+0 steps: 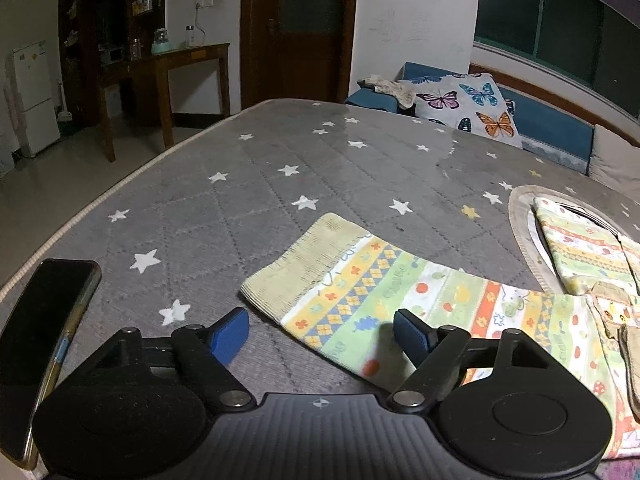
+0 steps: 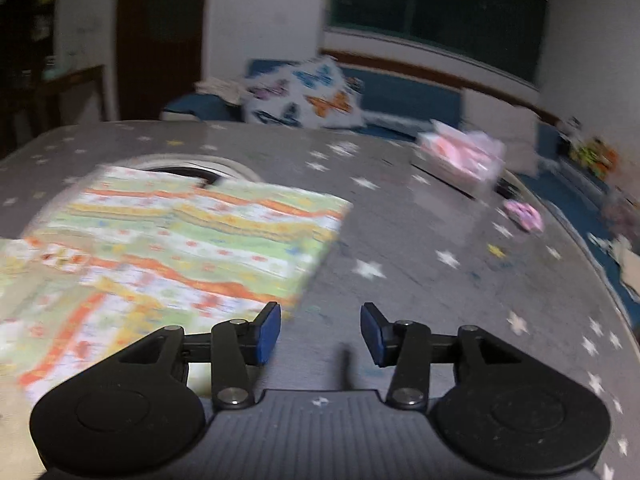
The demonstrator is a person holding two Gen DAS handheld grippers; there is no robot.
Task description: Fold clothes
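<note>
A small patterned garment [image 1: 384, 304] with green, yellow and orange stripes lies flat on the grey star-print bed cover [image 1: 280, 152]; one leg or sleeve with a ribbed cuff [image 1: 296, 264] points left. My left gripper [image 1: 320, 332] is open just above that cuff end, one blue pad over the cloth and the other over the cover. In the blurred right wrist view the same garment [image 2: 180, 240] lies to the left. My right gripper [image 2: 320, 330] is open and empty over bare cover beside the garment's right edge.
A black phone [image 1: 44, 344] lies at the bed's left edge. A round grey mat [image 1: 524, 216] lies under the garment's far part. A butterfly pillow [image 1: 468, 104] and blue sofa stand behind the bed. A pink packet [image 2: 464, 156] and a small pink item [image 2: 524, 214] lie on the right.
</note>
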